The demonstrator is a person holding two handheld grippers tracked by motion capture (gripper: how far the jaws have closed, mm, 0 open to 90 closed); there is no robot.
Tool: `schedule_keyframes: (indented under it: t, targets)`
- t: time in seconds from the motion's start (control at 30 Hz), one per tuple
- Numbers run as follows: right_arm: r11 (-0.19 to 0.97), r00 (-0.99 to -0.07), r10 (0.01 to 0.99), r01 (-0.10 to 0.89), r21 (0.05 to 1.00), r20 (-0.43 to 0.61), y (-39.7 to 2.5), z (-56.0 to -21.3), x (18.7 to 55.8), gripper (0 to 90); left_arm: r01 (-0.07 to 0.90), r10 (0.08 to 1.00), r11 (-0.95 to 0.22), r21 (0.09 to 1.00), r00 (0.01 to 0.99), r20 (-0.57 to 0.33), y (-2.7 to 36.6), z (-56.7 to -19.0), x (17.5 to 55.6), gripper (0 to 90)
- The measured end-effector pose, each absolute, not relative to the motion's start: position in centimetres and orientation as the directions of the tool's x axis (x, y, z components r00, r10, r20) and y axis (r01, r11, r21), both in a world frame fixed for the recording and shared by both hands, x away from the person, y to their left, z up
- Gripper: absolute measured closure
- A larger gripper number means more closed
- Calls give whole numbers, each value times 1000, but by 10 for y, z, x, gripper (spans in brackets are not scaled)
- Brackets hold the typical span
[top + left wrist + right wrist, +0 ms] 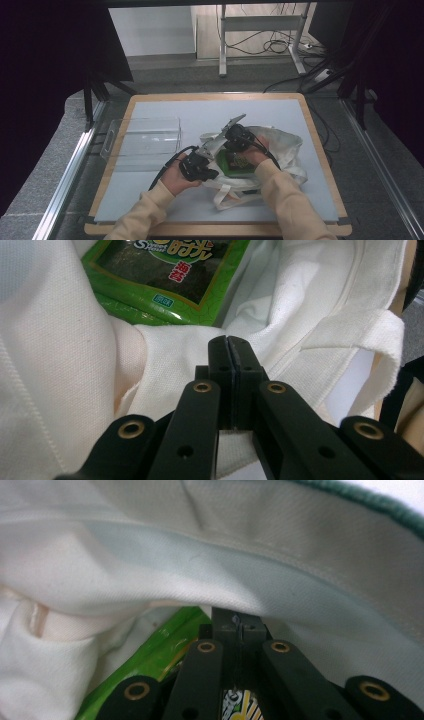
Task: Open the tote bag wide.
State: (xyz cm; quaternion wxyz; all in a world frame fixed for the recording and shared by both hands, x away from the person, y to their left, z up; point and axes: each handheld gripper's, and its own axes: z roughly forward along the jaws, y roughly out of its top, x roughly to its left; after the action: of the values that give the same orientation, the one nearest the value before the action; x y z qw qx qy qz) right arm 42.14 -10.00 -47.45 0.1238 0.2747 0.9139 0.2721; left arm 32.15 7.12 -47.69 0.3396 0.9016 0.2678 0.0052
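High view: hands at desk's [150,107] near edge, left tongs [212,174] pinching the cloth bag's [285,145] rim, likely to keep the mouth open; green snack packet [235,162] sits in it. Left gripper view: jaws pressed together on a fabric fold. Right gripper view: right tongs [239,625] pinching the packet inside the bag.

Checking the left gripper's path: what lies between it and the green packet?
In the left gripper view, a fold of the white cloth bag lies between the left gripper and the green packet.
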Motion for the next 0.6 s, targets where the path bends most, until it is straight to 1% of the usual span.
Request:
schedule_keyframes:
  t: [0.13,0.37,0.6]
  targets:
    - [710,-818,567,427,560,-94,-97,-475,425,889,480,484,-630,611,857,-174,71,-478,322,896]
    - [706,-816,572,436,558,-86,-95,-476,428,889,482,486,-630,609,856,-175,71,-479,323,896]
    - [689,-814,576,431,582,-79,-117,-456,410,889,483,485,-631,607,856,-177,74,-480,325,896]
